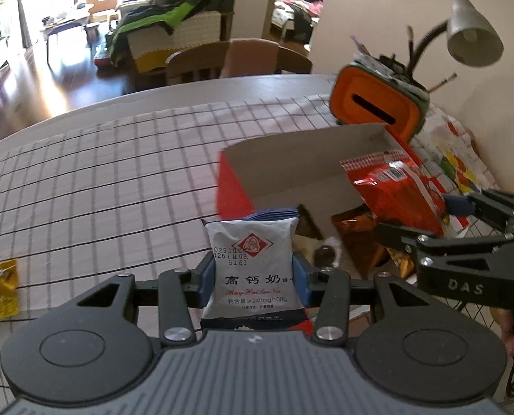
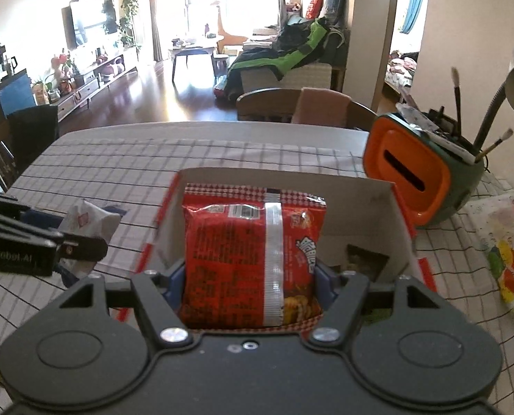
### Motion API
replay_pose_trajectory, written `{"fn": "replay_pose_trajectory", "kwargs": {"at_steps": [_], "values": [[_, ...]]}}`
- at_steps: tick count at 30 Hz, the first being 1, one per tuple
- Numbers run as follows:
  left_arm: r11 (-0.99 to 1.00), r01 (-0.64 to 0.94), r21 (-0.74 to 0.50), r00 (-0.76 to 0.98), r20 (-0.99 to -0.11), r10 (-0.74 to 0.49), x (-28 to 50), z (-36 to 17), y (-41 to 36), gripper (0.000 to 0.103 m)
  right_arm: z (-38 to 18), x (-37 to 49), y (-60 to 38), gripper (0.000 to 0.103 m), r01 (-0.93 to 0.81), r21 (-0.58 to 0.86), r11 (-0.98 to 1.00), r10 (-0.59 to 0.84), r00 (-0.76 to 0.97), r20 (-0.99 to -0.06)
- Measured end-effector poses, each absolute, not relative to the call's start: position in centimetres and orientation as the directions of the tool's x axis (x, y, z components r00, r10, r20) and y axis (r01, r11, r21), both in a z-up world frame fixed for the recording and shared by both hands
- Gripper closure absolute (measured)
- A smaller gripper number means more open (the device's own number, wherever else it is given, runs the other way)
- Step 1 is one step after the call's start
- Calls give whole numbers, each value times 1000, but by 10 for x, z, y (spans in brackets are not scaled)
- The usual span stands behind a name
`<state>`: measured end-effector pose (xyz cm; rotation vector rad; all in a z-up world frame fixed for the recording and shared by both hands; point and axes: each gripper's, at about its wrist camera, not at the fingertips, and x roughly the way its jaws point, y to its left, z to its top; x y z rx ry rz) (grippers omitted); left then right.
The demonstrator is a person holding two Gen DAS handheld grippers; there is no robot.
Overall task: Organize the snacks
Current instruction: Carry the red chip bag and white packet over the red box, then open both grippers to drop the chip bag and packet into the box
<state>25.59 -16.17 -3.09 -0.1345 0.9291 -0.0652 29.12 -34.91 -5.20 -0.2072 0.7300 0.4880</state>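
Two packets are held at once, one per gripper, both near the open cardboard box [image 2: 378, 207] on the checked tablecloth [image 1: 101, 173]. The right gripper [image 2: 250, 276] clamps a red snack bag [image 2: 250, 252] upright by its sides, directly above the box's mouth, probably so it can drop straight in. The left gripper [image 1: 253, 276] pinches a white biscuit packet [image 1: 253, 259] the same way, just beside the box's near corner, seemingly waiting its turn. Both grippers tilt downward toward the box. Other wrappers already lie inside; a yellow packet [image 1: 4, 276] sits well apart from the box.
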Motion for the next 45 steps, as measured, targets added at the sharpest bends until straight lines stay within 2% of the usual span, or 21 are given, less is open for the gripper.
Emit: {"fn": "replay_pose_trajectory", "kwargs": {"at_steps": [9,19,30,36,41,45], "values": [[990,57,-127,534,-834,-138,291,-50,-203,58,-64,331,-382,34,-492,-4,871,338,605,-720],[991,136,-4,512,-856,-74,326,-55,-247,58,-88,368,-381,34,-529,-51,847,296,550,-781],[993,113,-20,459,-886,-70,341,-73,-255,58,-104,381,-380,33,-560,-65,826,286,517,-807],[994,104,-29,465,-882,-74,340,-72,-255,58,-98,380,-384,26,-565,-58,823,301,521,-799],[996,82,-43,477,-875,-78,334,-66,-247,58,-89,374,-385,24,-569,-62,820,313,536,-784],[996,71,-55,501,-862,-83,328,-58,-239,52,-80,366,-388,22,-564,-39,825,332,538,-775]]}}
